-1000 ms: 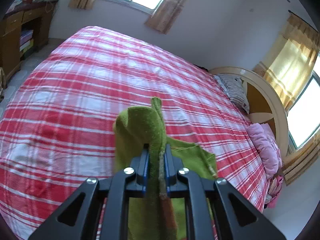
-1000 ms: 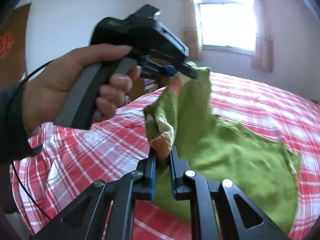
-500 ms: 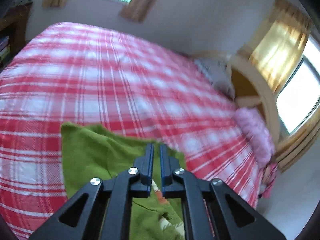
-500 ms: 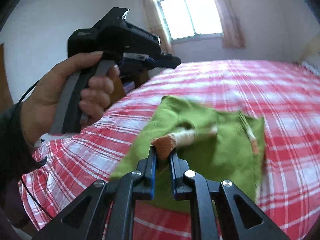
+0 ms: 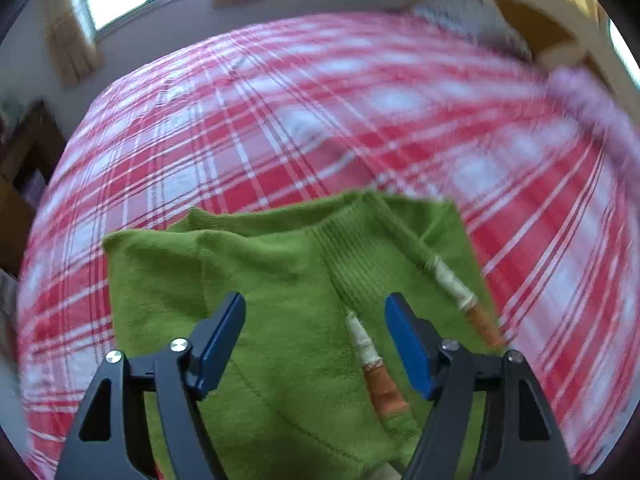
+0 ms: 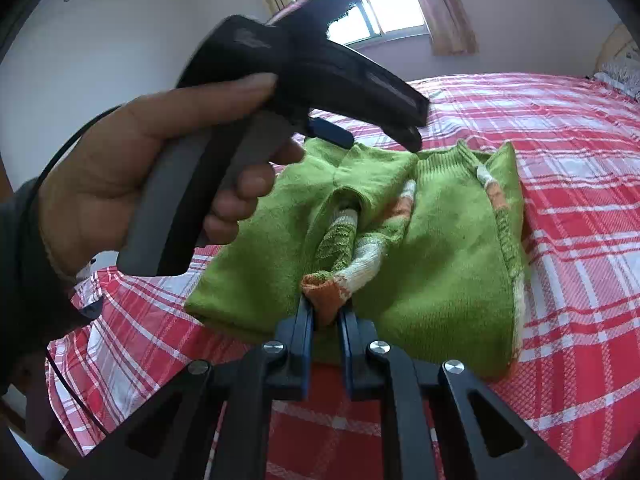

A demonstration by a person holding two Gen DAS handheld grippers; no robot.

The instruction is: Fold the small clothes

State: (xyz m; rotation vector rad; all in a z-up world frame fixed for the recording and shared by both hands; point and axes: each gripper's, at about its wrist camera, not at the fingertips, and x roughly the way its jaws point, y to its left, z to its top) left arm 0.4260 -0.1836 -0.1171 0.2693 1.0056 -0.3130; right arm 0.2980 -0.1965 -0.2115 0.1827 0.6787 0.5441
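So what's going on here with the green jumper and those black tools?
A person is folding a small green sweater on a bed with a red plaid sheet, using a hand-held gripper in each hand. The right gripper is shut on an orange striped cuff. The left gripper hangs over the garment with its jaws opening and nothing pinched between them. The sweater lies partly folded.

Big bed w/ red-and-white plaid cotton sheet (image 6: pixel 560 168). Behind bed: pale wall, bright window (image 6: pixel 360 4) w/ tan curtains (image 6: pixel 452 12). Rounded beige wooden headboard (image 5: pixel 560 20) at bed's far end.
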